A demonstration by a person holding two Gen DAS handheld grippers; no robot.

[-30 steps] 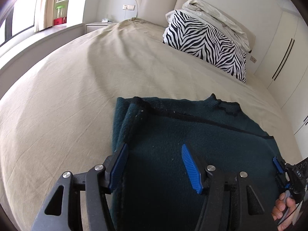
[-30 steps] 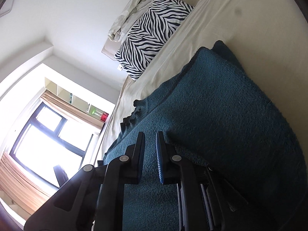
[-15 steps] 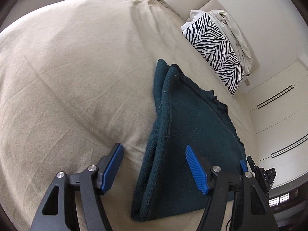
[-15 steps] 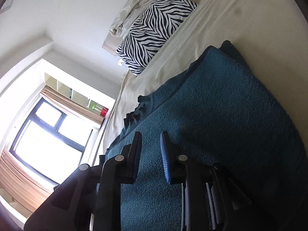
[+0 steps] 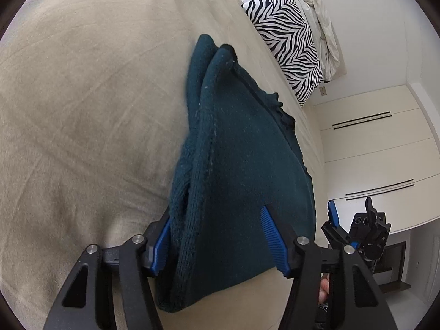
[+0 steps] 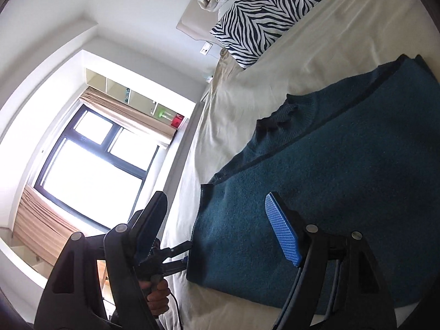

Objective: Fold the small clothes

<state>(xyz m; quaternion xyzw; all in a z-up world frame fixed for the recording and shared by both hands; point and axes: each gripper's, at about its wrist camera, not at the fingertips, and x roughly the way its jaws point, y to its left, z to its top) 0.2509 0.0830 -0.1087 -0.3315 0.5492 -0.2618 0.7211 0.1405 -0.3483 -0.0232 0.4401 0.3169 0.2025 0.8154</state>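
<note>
Left gripper (image 5: pixel 217 240): black frame, triangular cut-outs in arms, round silver screws at pivots, two fingers (image 5: pixel 271 236) faced with blue ribbed pads. Right gripper (image 6: pixel 217 233): same black build, silver screws, same cut-outs; one blue pad (image 6: pixel 283 232) with fine diamond grid, other finger seen from dark back. In right wrist view, hand (image 6: pixel 156 293) wrapped round black handle, thin black cable hanging below. In left wrist view, right gripper's black body with round holes, blue pad tip.
</note>
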